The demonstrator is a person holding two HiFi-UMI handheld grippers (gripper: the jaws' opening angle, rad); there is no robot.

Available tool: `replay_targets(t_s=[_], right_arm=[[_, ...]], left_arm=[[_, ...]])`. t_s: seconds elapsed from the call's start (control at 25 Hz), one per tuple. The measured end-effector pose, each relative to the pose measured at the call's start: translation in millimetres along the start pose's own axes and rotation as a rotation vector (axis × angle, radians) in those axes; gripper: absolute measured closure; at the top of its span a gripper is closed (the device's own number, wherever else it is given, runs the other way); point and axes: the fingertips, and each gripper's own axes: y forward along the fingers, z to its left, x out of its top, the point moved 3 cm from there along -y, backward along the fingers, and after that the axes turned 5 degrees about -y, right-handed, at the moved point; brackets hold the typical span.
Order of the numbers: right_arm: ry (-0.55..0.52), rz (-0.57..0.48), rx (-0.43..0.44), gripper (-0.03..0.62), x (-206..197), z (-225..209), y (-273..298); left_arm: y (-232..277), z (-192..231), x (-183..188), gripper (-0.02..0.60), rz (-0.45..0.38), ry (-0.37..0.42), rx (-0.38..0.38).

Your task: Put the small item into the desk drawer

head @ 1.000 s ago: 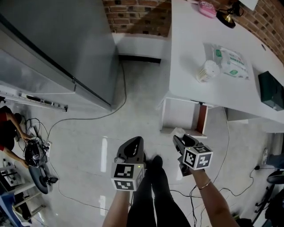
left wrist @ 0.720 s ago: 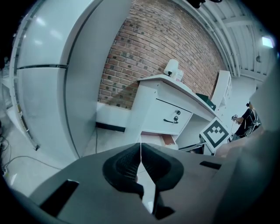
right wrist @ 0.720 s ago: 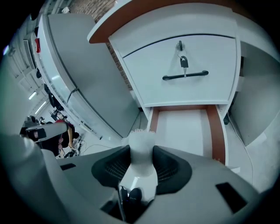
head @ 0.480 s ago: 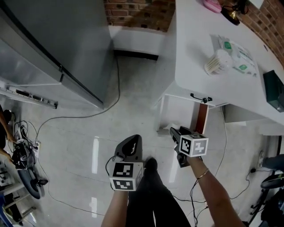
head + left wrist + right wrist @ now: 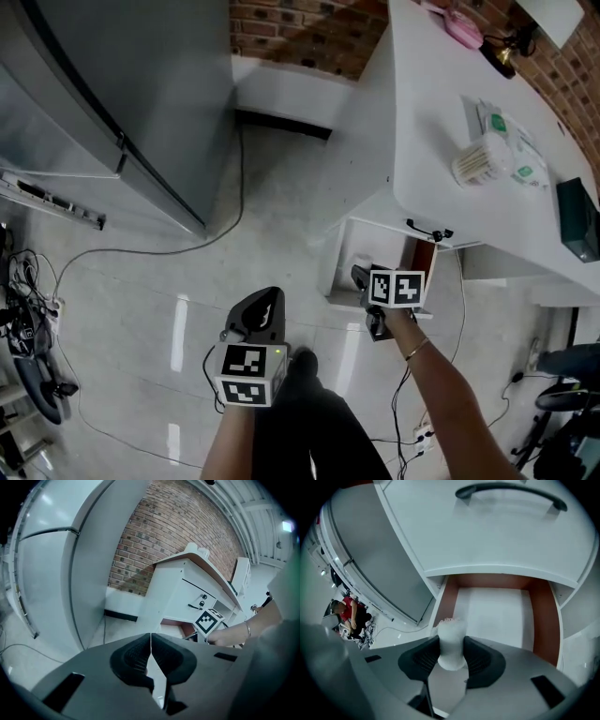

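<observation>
Right claw [image 5: 362,277] is clamping the small white cylindrical item [image 5: 451,641], pointing it down above the open white drawer with reddish-brown walls [image 5: 497,613], ready for release; left claw [image 5: 150,654] is hanging closed, empty.

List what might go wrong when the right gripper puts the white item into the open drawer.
1. The white item in the right gripper lines up close to one brown side wall of the drawer. Released here, it may catch the edge or land outside.
2. The upper drawer front overhangs the opening, so the jaws may bump it going in.
</observation>
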Motion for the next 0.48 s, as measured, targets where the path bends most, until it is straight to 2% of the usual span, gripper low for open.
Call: replay_targets(t_s=[0.36, 0.48], right_arm=[[0.036, 0.130, -0.033, 0.428, -3.5, -21.1, 55.2], [0.103, 0.159, -0.023, 0.428, -6.1, -27.9, 70.6]], left_arm=[[26.4, 21.7, -2.4, 0.558, -0.008, 0.005, -0.002], [36.1, 27.6, -5.7, 0.558, -0.005, 0.002, -0.004]])
